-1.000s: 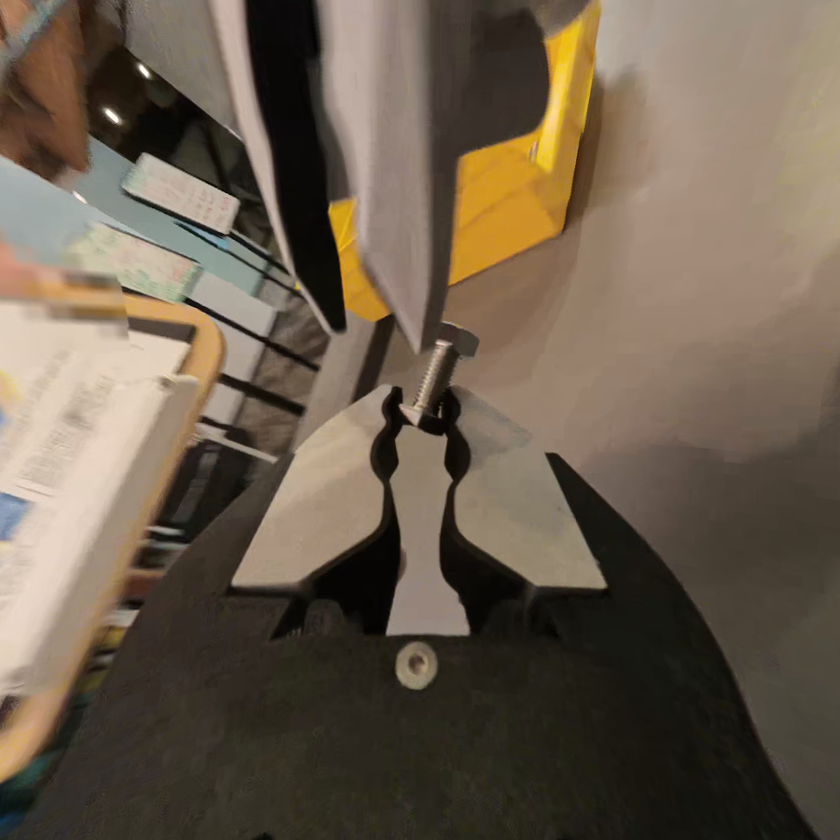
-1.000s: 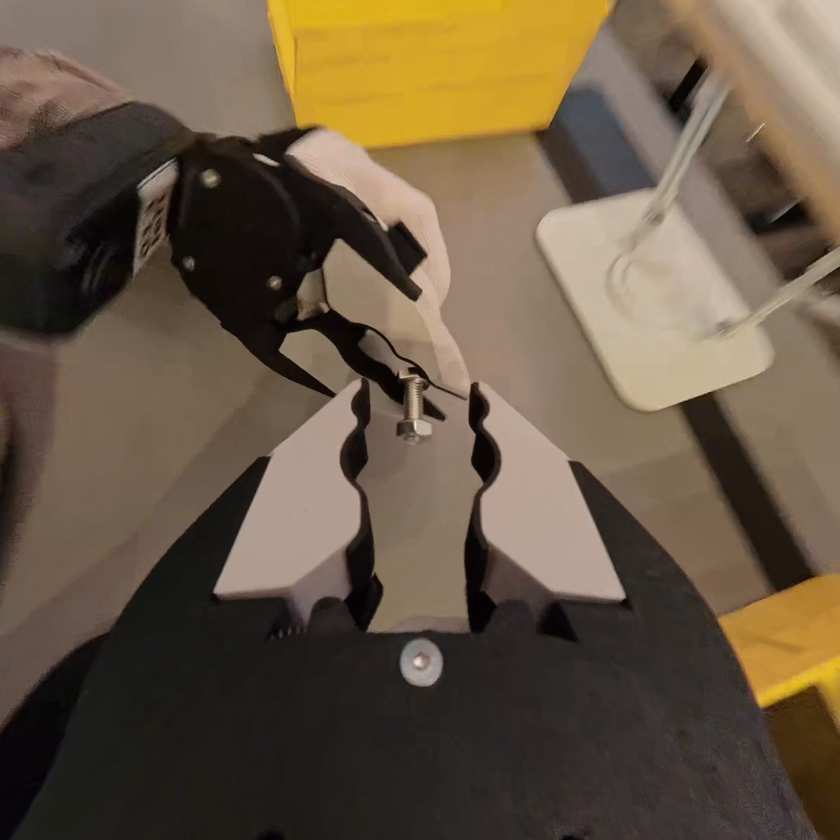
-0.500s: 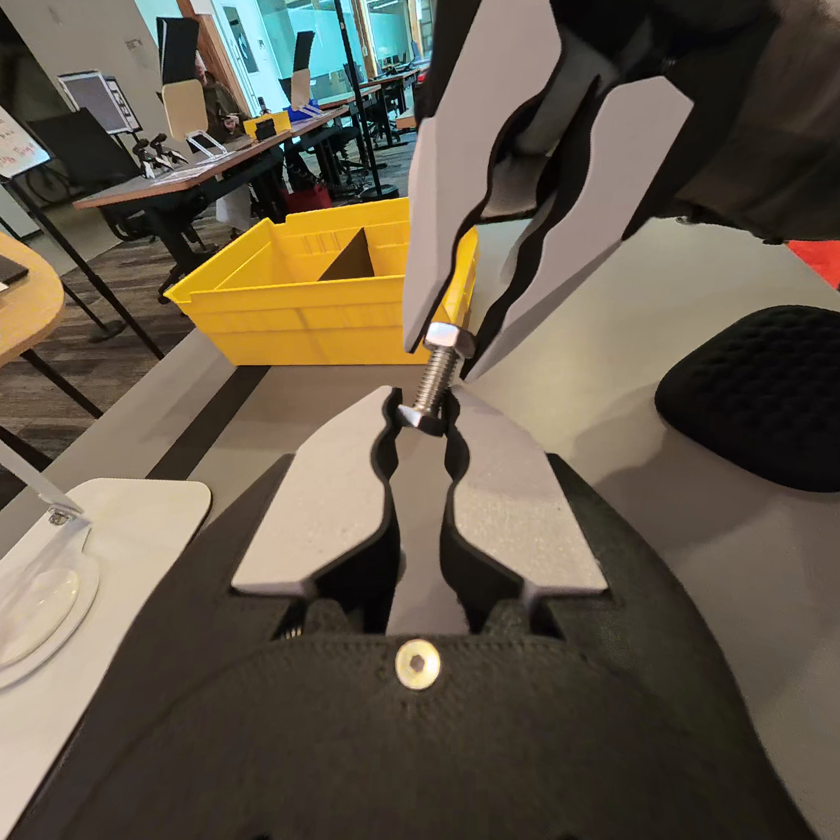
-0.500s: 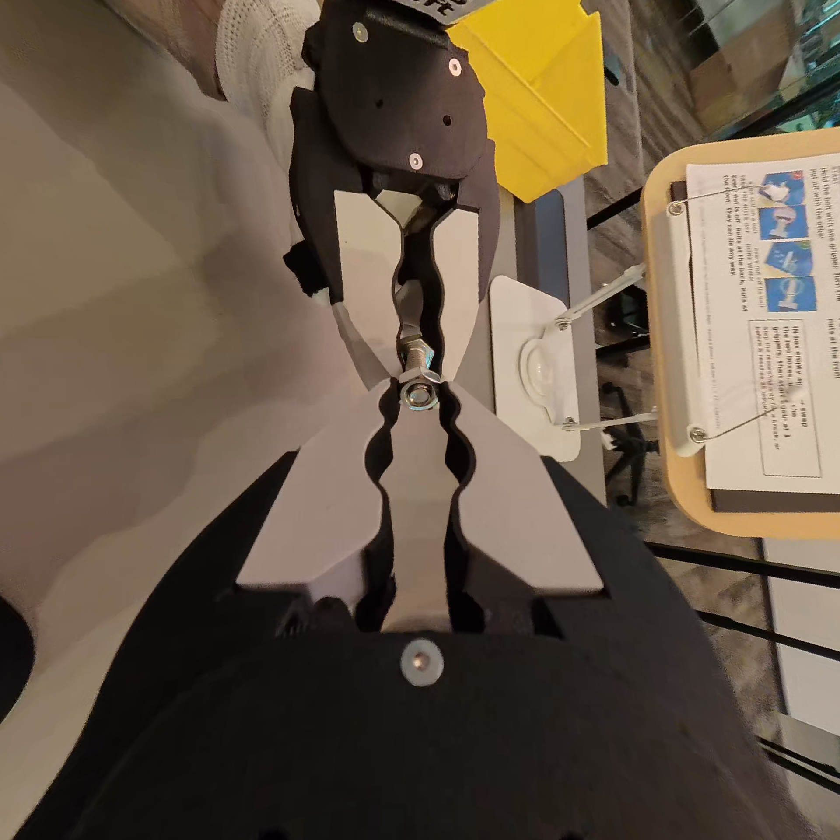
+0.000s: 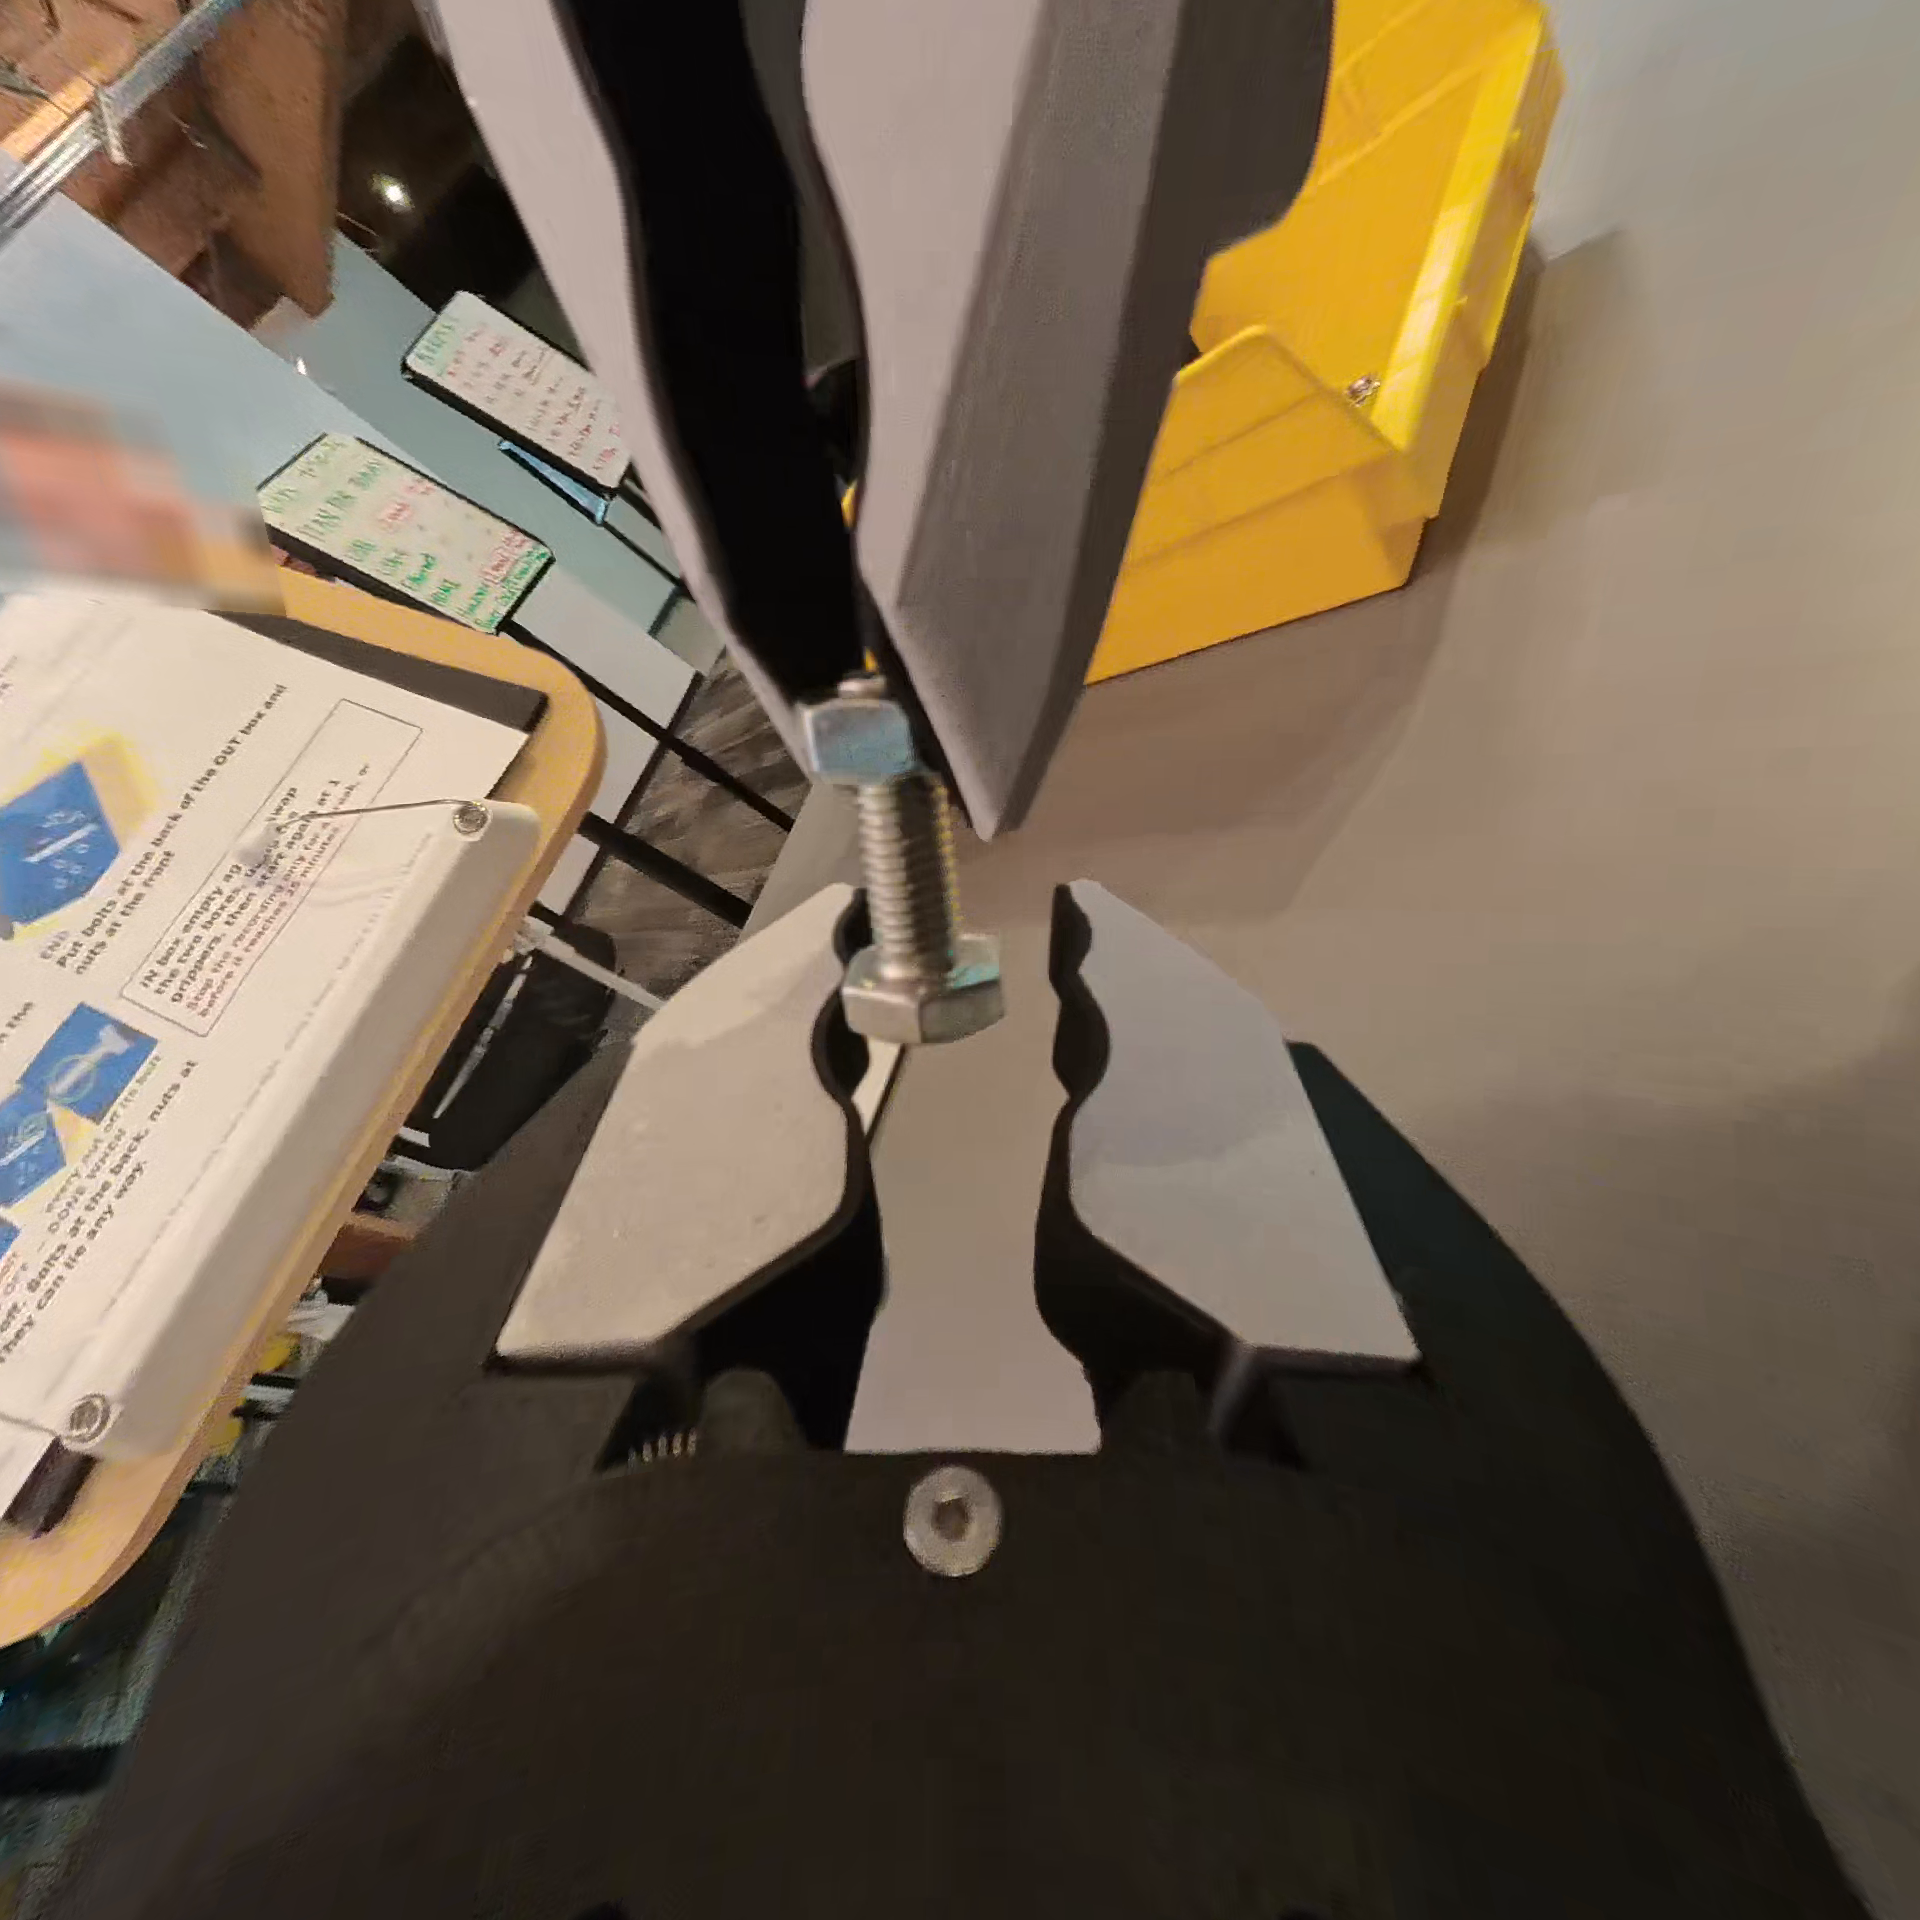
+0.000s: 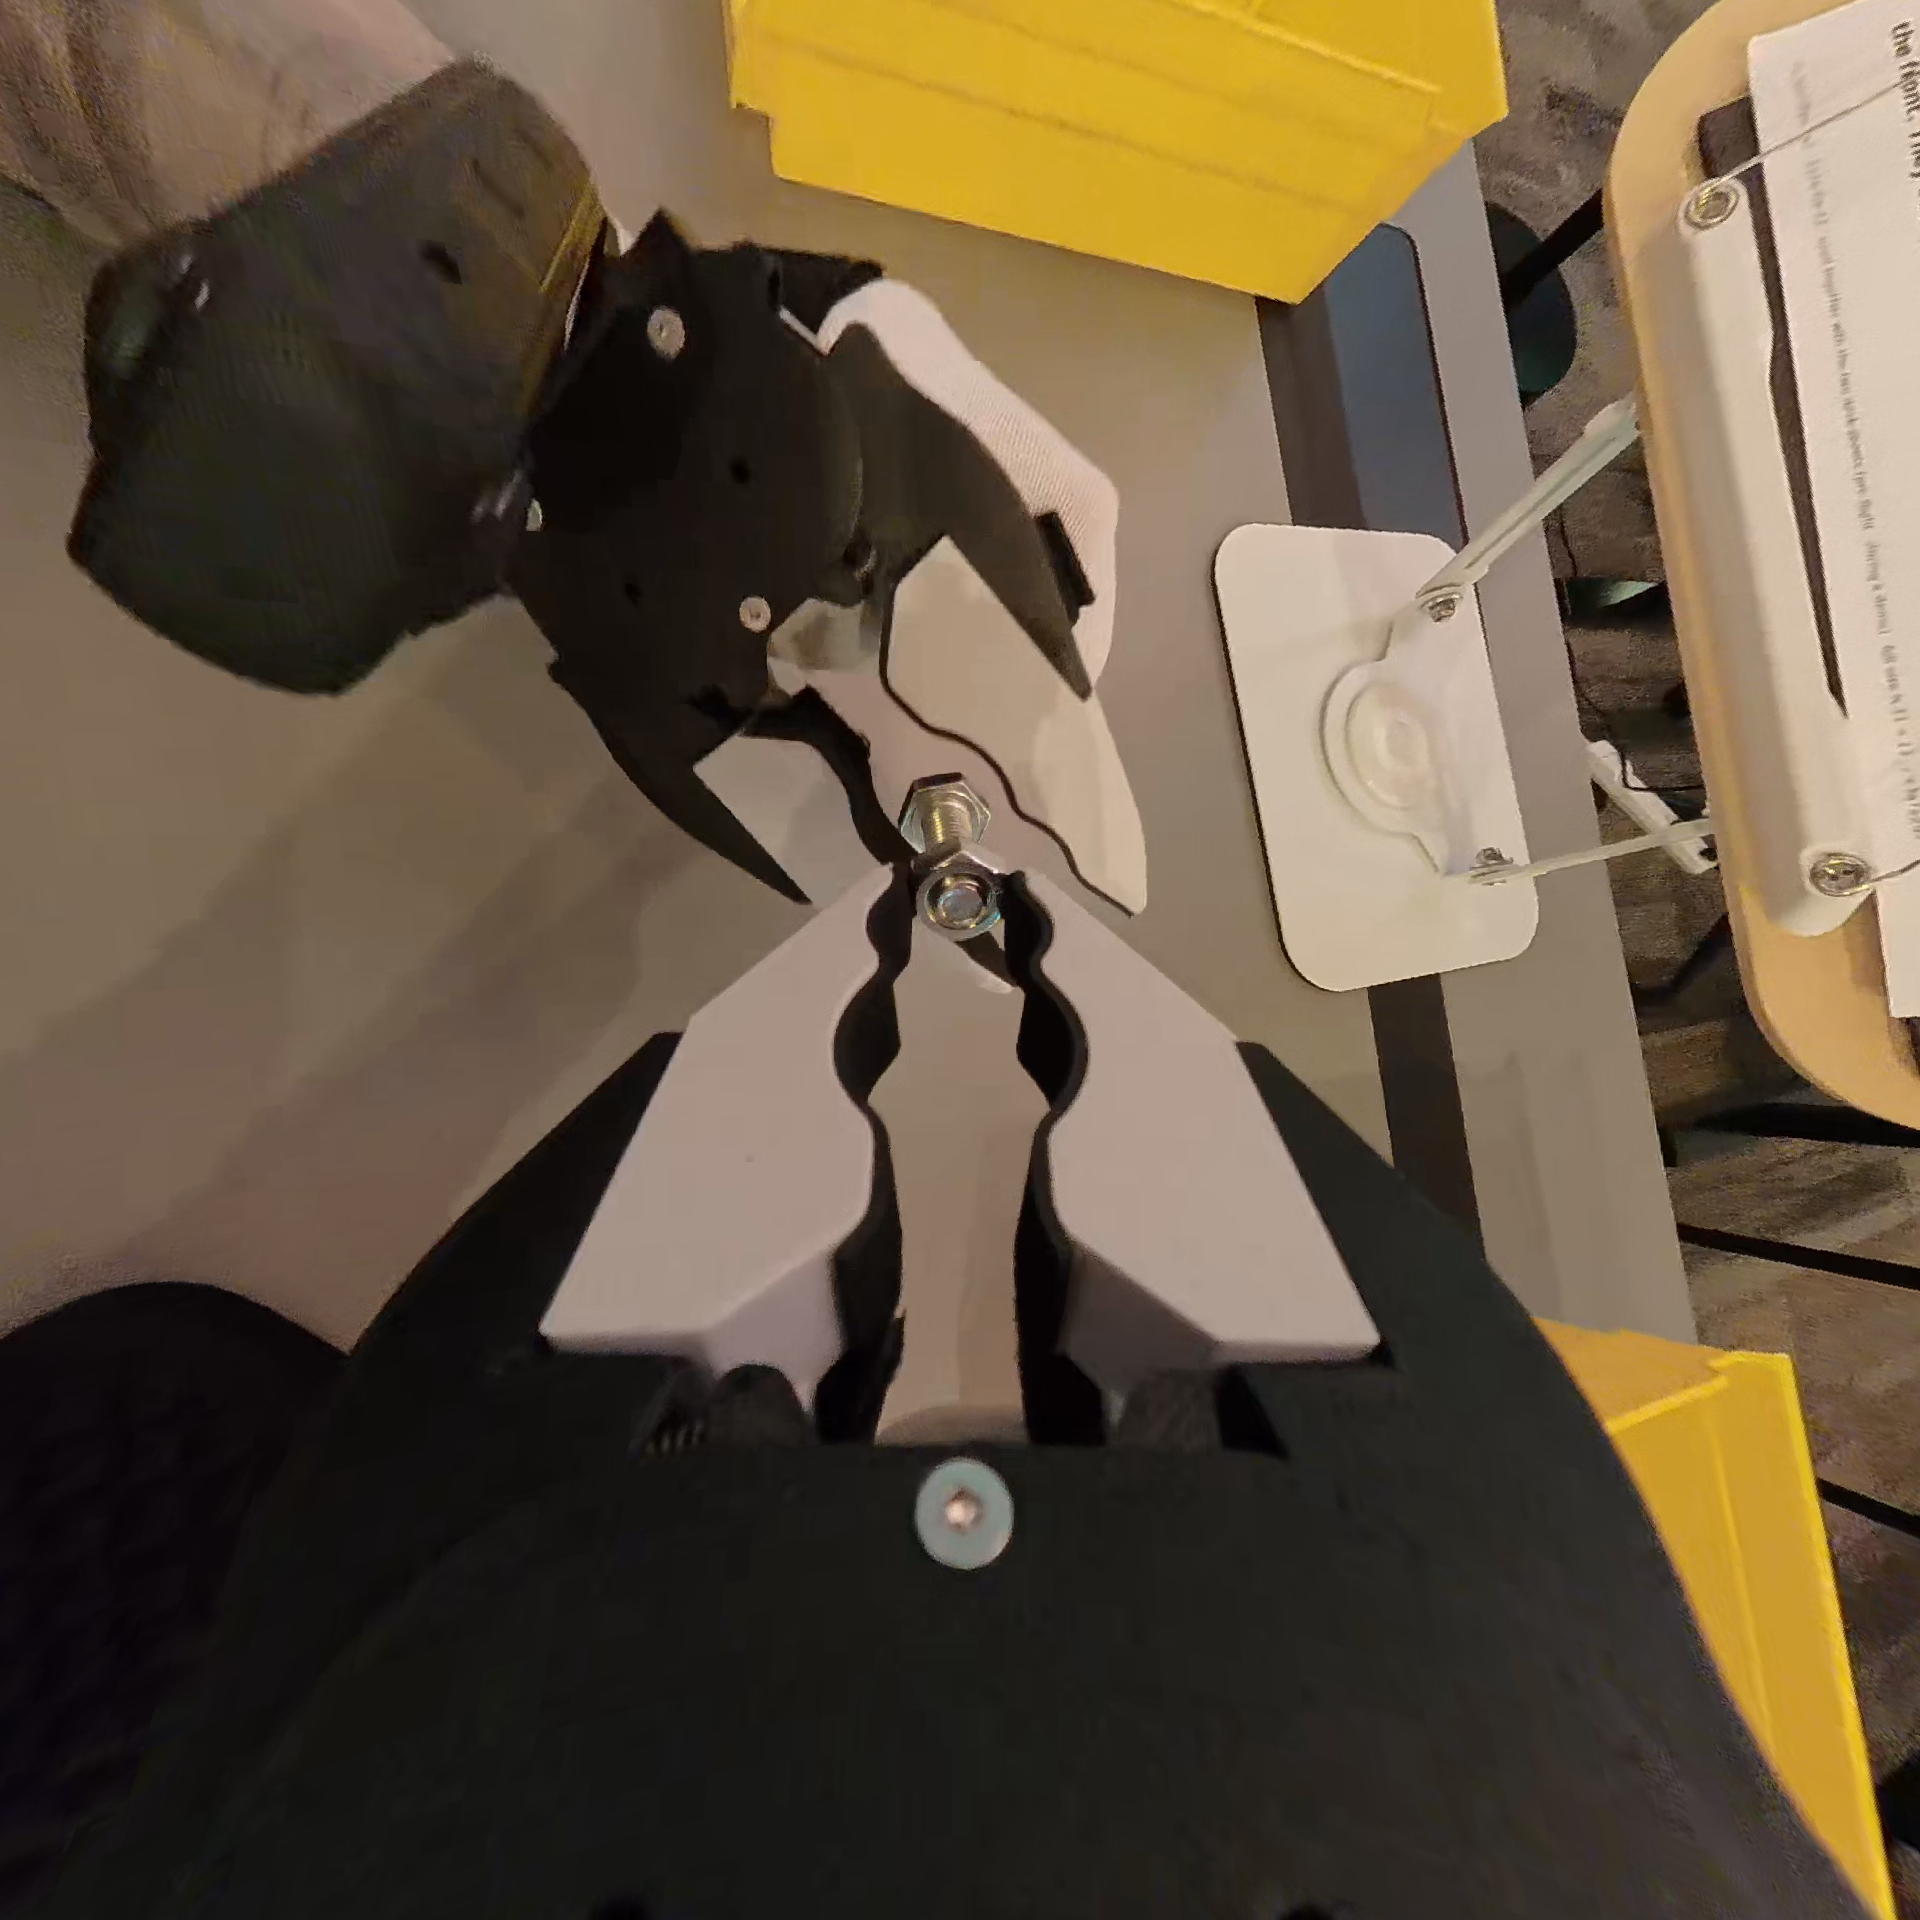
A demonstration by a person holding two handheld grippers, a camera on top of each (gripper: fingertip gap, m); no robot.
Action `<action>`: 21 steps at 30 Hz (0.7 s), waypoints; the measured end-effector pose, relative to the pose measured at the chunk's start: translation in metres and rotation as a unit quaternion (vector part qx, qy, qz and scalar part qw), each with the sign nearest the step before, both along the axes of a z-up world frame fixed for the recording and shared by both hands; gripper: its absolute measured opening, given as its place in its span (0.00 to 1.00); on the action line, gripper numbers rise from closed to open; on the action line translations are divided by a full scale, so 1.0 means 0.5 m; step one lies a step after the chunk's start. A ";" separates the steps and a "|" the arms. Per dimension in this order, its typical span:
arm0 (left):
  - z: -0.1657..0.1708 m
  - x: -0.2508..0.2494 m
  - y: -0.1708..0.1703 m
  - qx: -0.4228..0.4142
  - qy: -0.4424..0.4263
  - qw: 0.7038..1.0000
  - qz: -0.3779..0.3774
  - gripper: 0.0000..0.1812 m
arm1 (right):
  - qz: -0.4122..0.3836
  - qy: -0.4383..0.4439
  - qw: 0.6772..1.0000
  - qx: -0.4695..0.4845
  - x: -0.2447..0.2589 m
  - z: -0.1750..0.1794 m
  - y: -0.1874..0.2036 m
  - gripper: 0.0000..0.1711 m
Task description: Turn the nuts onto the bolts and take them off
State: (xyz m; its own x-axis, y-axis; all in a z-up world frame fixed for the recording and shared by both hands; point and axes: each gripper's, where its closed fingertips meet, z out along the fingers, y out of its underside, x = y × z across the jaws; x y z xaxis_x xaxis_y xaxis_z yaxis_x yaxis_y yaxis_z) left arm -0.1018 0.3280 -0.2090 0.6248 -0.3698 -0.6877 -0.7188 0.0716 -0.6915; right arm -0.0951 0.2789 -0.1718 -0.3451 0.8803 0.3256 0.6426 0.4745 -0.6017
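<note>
Left wrist view: the left tongs (image 5: 951,935) stand partly open. The hex head of the bolt (image 5: 914,914) sits between their tips, against the left finger (image 5: 717,1101) and apart from the right one, so they do not clamp it. The bolt's long axis runs from the head, near the camera, up and away to the far end, tilted slightly left. The nut (image 5: 858,740) is on the far end of the thread, gripped between the tips of the right tongs (image 5: 878,727), which come down from the top of the frame closed on it. A yellow bin (image 5: 1320,457) lies on the grey counter (image 5: 1610,935) at far right. At left, a sheet on a clip stand (image 5: 260,935) rests on a round wooden table.

Right wrist view: the right tongs (image 6: 961,894) are closed on the nut (image 6: 961,902), seen end-on with the bolt's tip in its centre. The bolt (image 6: 940,826) points away from the camera, its head at the far end between the tips of the left tongs (image 6: 935,800), held by a white-gloved hand (image 6: 987,436). The assembly is held in the air above the counter (image 6: 260,935). One yellow bin (image 6: 1122,114) lies at the far side, a second yellow bin (image 6: 1714,1558) at near right, and a white stand base (image 6: 1371,748) at right
</note>
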 end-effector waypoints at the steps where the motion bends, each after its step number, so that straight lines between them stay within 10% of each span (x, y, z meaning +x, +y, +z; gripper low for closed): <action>1: 0.002 0.000 0.000 0.003 -0.003 1.000 0.003 0.16 | -0.002 -0.003 1.000 -0.001 -0.001 -0.002 -0.003 0.09; 21: -0.001 0.002 0.000 -0.015 -0.028 0.999 0.005 0.06 | -0.038 0.004 0.999 0.017 -0.012 -0.016 -0.005 0.09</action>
State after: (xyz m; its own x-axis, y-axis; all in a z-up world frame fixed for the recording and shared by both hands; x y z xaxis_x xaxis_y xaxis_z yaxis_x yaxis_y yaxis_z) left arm -0.1009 0.3281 -0.2093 0.6662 -0.3829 -0.6400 -0.6792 0.0429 -0.7327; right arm -0.1013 0.2764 -0.1797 -0.2742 0.8923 0.3585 0.6727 0.4444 -0.5915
